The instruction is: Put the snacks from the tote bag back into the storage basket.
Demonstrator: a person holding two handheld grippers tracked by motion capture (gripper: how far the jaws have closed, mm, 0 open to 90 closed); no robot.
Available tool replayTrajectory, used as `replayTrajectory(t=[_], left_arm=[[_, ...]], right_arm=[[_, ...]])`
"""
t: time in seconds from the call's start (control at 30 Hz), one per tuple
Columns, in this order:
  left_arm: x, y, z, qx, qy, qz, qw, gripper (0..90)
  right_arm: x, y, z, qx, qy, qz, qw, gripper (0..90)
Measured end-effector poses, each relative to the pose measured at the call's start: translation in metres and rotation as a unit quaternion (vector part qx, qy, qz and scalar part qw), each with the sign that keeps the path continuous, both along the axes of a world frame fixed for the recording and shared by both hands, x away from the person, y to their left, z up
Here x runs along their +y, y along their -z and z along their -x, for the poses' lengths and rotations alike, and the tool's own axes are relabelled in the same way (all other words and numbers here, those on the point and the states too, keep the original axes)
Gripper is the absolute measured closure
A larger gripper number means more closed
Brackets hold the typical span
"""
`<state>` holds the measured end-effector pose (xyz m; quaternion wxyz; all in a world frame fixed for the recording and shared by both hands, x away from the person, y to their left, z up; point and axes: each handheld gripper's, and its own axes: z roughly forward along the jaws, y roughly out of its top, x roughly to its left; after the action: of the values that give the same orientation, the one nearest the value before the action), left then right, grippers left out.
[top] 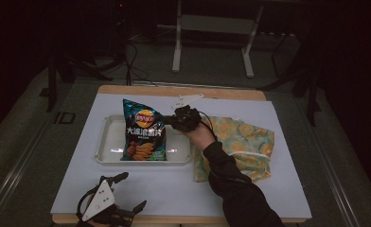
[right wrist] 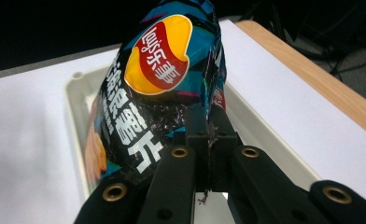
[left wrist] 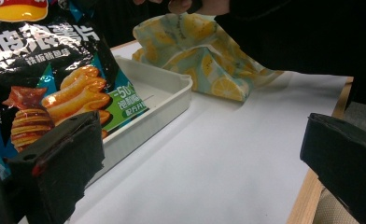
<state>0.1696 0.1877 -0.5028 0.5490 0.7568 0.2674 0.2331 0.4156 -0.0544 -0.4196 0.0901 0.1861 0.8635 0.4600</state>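
Right forearm reached forward over the table, right gripper (top: 174, 119) clamped on the side edge of the chip bag (top: 143, 135), which stood upright, long axis vertical, in the white tray (top: 105, 142).

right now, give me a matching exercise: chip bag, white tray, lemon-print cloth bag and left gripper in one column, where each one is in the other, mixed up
Things:
1. chip bag
2. white tray
3. lemon-print cloth bag
4. left gripper

Places or states:
A. lying flat on the white sheet, to the right of the tray
B. near the front edge of the table, jaws wide apart, nothing between them
C. standing upright, its edge pinched by the right gripper
D. on the white sheet, under the upright bag

Pairs: 1-C, 2-D, 3-A, 4-B
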Motion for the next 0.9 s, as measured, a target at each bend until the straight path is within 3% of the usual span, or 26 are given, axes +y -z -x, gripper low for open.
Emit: replayTrajectory(t=[0.4,0.43,0.6,0.67,0.7,0.8,0.9], left_arm=[[0.0,0.0,0.0,0.001,0.003,0.003,1.0,0.1],[0.0,0.0,0.0,0.001,0.004,0.004,1.0,0.1],[0.0,0.0,0.0,0.001,0.005,0.005,1.0,0.1],[0.0,0.0,0.0,0.001,0.005,0.005,1.0,0.1],[0.0,0.0,0.0,0.002,0.006,0.004,1.0,0.1],[-0.001,0.0,0.0,0.001,0.006,0.004,1.0,0.1],[-0.001,0.0,0.0,0.002,0.006,0.004,1.0,0.1]], right_arm=[[0.011,0.018,-0.023,0.017,0.051,0.038,0.9978,88.1],[0.013,0.022,-0.027,0.019,0.061,0.048,0.9968,85.4],[0.012,0.023,-0.03,0.012,0.08,0.052,0.9953,66.7],[0.012,0.023,-0.03,0.012,0.08,0.052,0.9953,66.7],[0.011,0.018,-0.028,0.001,0.085,0.057,0.9947,58.9],[0.006,0.011,-0.026,-0.003,0.088,0.048,0.9949,49.3],[0.002,0.007,-0.024,-0.002,0.086,0.038,0.9956,45.2]])
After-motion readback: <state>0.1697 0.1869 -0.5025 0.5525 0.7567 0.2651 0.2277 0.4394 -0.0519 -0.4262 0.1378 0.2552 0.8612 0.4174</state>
